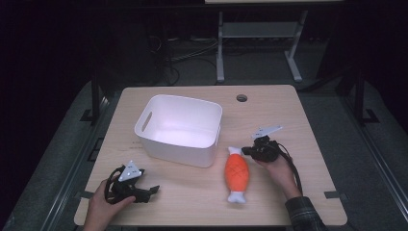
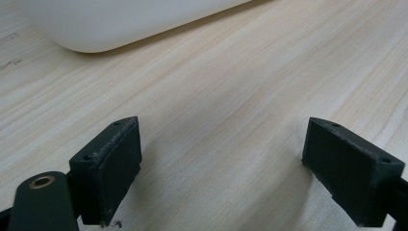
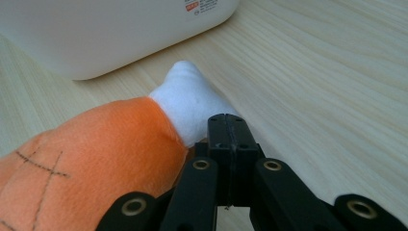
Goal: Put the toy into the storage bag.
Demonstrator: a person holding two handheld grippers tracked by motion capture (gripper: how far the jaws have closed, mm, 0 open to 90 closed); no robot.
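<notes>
- Our right gripper [image 3: 226,125] had its jaws pressed together with nothing between them, and it sat just beside the white tip of the orange plush toy [image 1: 237,175], perhaps touching it; we could not tell for sure.
- The toy, shaped like a drumstick with white ends, lay flat on the wooden table [image 1: 298,125], just to the right of the white plastic bin [image 1: 179,128] and pointing toward its near corner.
- We judged the main risk to be a push instead of a grasp: closed jaws driven against the soft end would slide the toy along the smooth tabletop or roll it against the bin wall.
- Opening the jaws so near the fabric could also snag the white tip and give a pinch too shallow to hold.
- Our left gripper [image 2: 221,163] rested low over bare wood at the near left, its jaws spread wide and holding nothing, well apart from the toy.
- The bin stood between the two grippers' working areas, and its right wall crowded any approach to the toy's far end.
</notes>
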